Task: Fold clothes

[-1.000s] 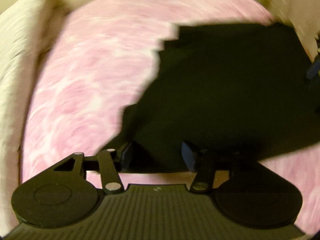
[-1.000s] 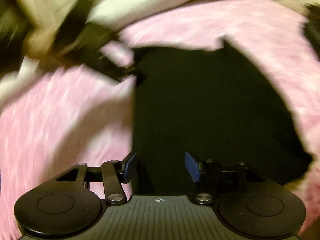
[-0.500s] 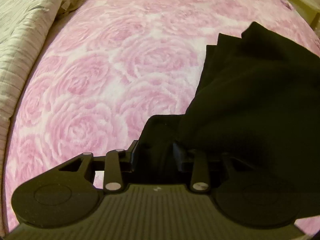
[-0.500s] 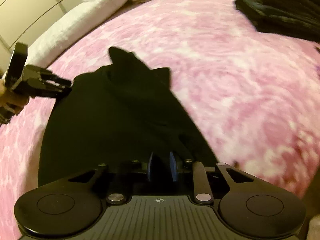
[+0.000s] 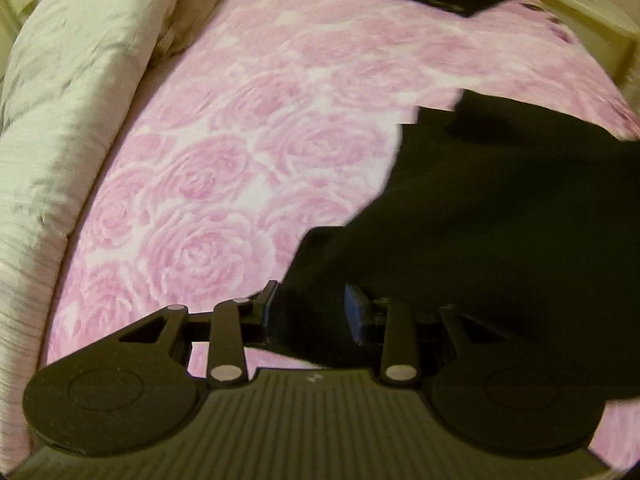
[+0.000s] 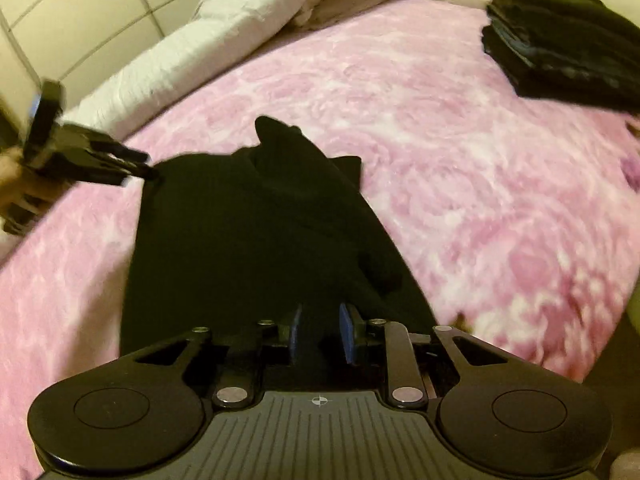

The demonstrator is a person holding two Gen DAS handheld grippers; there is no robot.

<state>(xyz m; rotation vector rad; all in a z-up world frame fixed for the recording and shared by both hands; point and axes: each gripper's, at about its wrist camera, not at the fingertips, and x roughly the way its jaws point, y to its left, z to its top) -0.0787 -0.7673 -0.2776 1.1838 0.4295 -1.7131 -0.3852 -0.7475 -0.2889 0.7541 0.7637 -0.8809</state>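
The left gripper (image 5: pixel 310 310) has its blue-padded jaws partly closed on a bunched edge of the black cloth garment (image 5: pixel 500 232); the fabric fills the gap between the pads and runs from there up and to the right across the bed. In the right wrist view the same left gripper (image 6: pixel 154 174) pinches the garment's far left corner. The right gripper (image 6: pixel 318 334) is clenched narrowly on a fold of the black cloth garment (image 6: pixel 248 240), cloth pressed between its two blue pads (image 6: pixel 346 334) at the near edge of the piece. The garment lies rumpled, spread between the two grippers, on the pink rose-patterned bedspread (image 5: pixel 248 152), toward its near side. No writing or label can be read anywhere. At the bedspread's far right corner sits a stack of folded dark clothes (image 6: pixel 560 40), well apart from the garment. Along the bedspread's left edge lies a long rumpled white quilt (image 5: pixel 60 128), and behind it is a cream panelled wall (image 6: pixel 80 12).
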